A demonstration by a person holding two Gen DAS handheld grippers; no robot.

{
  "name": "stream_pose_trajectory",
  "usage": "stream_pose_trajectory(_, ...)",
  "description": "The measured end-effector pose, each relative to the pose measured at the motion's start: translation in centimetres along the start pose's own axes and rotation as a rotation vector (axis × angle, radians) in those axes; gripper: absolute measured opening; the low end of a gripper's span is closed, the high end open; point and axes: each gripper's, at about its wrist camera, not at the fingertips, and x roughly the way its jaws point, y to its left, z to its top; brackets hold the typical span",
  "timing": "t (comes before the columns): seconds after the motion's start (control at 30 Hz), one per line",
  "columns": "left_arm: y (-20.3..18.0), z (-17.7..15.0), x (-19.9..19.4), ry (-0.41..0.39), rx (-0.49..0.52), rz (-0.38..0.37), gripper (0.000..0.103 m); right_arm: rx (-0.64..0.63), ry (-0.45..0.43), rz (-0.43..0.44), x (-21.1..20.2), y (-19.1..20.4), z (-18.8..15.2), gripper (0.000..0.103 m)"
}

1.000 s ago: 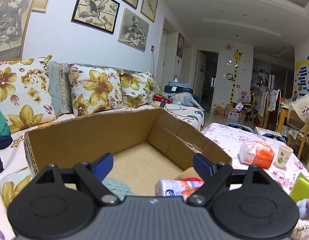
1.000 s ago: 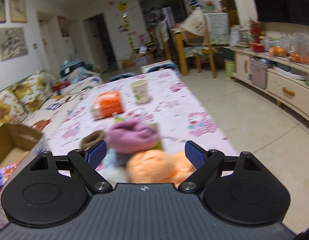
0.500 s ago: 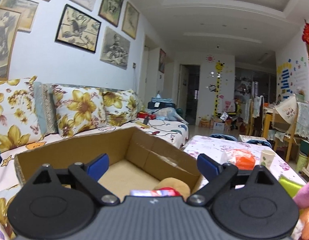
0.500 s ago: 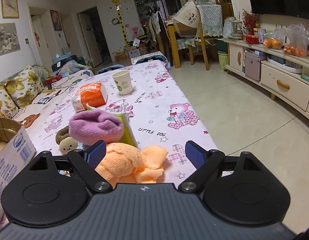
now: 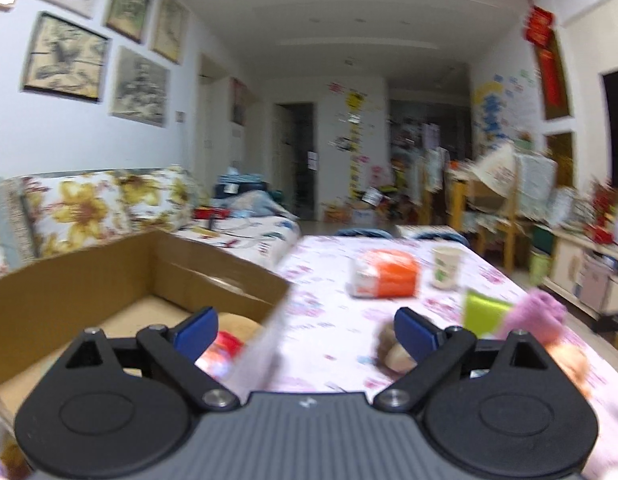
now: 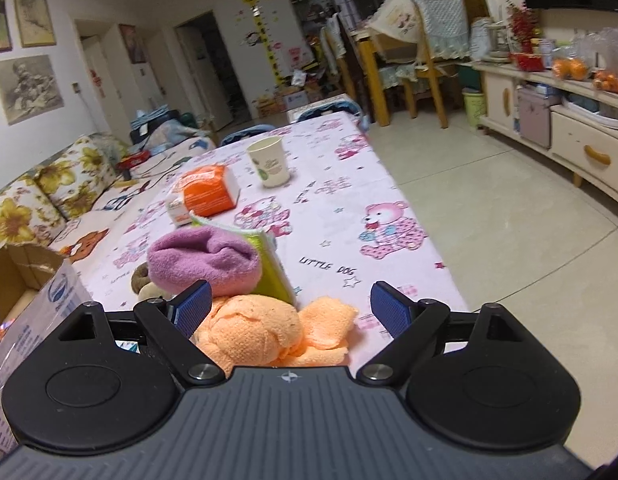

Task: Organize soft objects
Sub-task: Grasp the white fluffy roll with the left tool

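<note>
The left wrist view is blurred. My left gripper (image 5: 305,334) is open and empty, straddling the right wall of the cardboard box (image 5: 109,276). A tan plush and a red item (image 5: 225,348) lie inside the box. A small brown plush (image 5: 389,350) sits by the right finger. My right gripper (image 6: 290,314) is open low over the orange cloth (image 6: 253,332), which lies between the fingers unpressed. Behind it lie a purple cloth (image 6: 201,260) on a green sponge (image 6: 273,268) and the brown plush (image 6: 143,280).
An orange tissue pack (image 6: 207,196) and a paper cup (image 6: 269,162) stand farther back on the pink-patterned table (image 6: 333,184). The box (image 6: 29,280) is at the table's left, against a floral sofa (image 6: 49,188). Open floor lies to the right.
My left gripper swung right, from over the box's middle to its right wall, and its jaws widened a little. My right gripper sank slightly toward the orange cloth.
</note>
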Motion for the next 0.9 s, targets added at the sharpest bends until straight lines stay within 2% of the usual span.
stream_pose_trajectory(0.23, -3.7, -1.3, -1.4, 0.041, 0.083, -0.218, 0.095, -0.009, 0.034, 0.057, 0.9, -0.5, 0.4, 0.103)
stream_pose_trajectory(0.53, -7.7, -3.4, -3.3, 0.148, 0.198, -0.610, 0.095, 0.009, 0.036, 0.145, 2.0, -1.8, 1.4, 0.103)
stream_pose_trajectory(0.6, -8.5, -4.0, -3.4, 0.181, 0.213, -0.672, 0.095, 0.008, 0.052, 0.168, 2.2, -2.0, 1.4, 0.103)
stream_pose_trajectory(0.77, -9.9, -5.4, -3.2, 0.258, 0.243, -0.778, 0.095, -0.028, 0.106, 0.206, 3.0, -1.6, 1.0, 0.103)
stream_pose_trajectory(0.9, -10.8, -6.1, -2.8, 0.314, 0.262, -0.792, 0.095, -0.106, 0.119, 0.211, 3.4, -0.7, 0.7, 0.103)
